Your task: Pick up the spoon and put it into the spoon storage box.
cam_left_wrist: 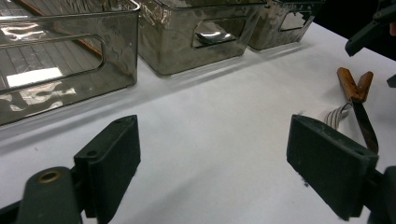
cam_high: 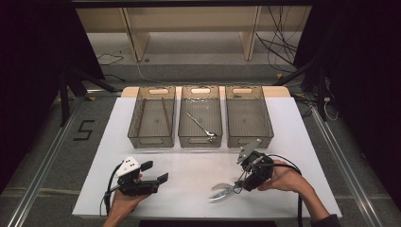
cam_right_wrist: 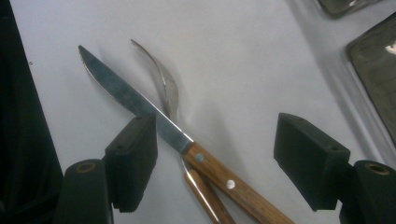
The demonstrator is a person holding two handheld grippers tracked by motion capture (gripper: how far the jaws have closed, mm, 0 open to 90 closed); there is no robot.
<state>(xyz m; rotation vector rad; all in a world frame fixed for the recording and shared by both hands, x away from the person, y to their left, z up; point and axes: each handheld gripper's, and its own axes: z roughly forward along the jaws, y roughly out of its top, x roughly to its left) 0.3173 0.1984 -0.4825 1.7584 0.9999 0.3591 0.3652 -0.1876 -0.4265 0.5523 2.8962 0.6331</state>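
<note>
With right tongs (cam_right_wrist: 215, 154) spread wide over the knife (cam_right_wrist: 187, 140) crossing the fork (cam_right_wrist: 163, 86) on the table (cam_high: 189, 175) near the middle bin (cam_high: 200, 118), best close on the wooden handle only; left tongs (cam_left_wrist: 212, 163) idle, open too.

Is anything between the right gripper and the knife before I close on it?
Nothing visible: the right gripper is open, its jaws either side of the knife. But the knife lies across a fork, touching it, so closing may catch both handles.

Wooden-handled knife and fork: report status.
Both grippers open. Right gripper straddles wooden-handled steel knife, lying crossed over wooden-handled fork on white table. Nothing obstructing.
</note>
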